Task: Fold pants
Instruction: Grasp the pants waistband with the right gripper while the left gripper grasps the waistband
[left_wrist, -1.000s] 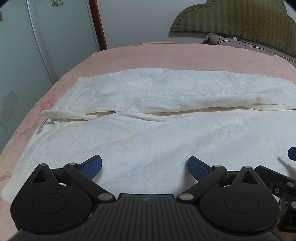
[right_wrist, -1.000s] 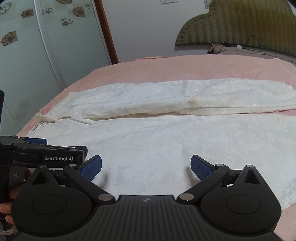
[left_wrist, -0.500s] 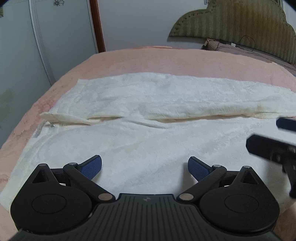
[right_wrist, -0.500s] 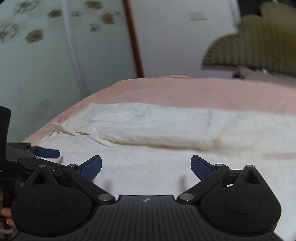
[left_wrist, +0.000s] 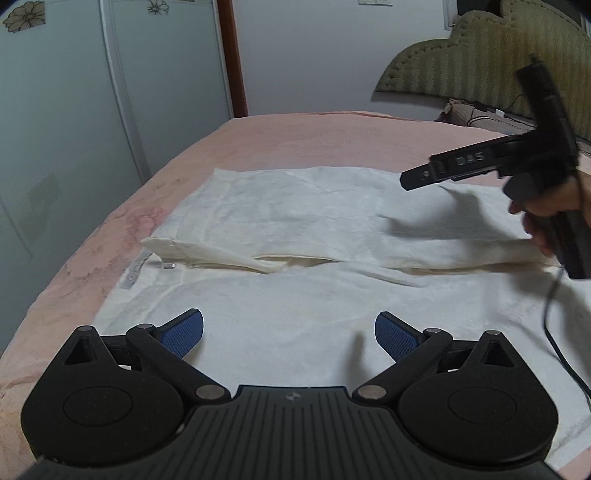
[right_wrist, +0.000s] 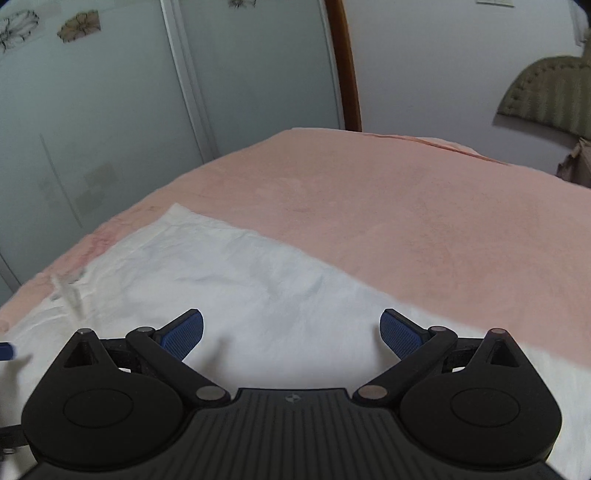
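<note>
White, thin woven cloth: the pants (left_wrist: 295, 236) lie spread flat on the pink bed cover (left_wrist: 295, 140), legs running off to the right, waist end at the left. The far leg sits slightly over the near one along a centre seam line; a small label and a metal fastener show at the near-left waist corner.

Left gripper (left_wrist: 289, 334): fingers spread wide, nothing between them, hovering low over the near leg panel. No contact visible.

Right gripper (right_wrist: 291, 336): fingers likewise wide apart and empty, above the far leg, aimed toward its far edge and the bare bed cover beyond. In the left wrist view this gripper appears at the far right, held in a hand (left_wrist: 550, 206), above the far leg. The right wrist view is motion-blurred, so the exact height over the cloth is unclear.

Handling judgement: fabric looks light, limp and creased; it will drape and sag, not hold a shape. Low fragility. Likely some slip against the bed cover, so a single pinch may drag the layer below.

Grasp judgement: take hold at edges, not mid-panel. Best candidates are the far hem edge of the far leg and the waist corner at the left, pinching both layers. Lift low and lay the fold over slowly.
</note>
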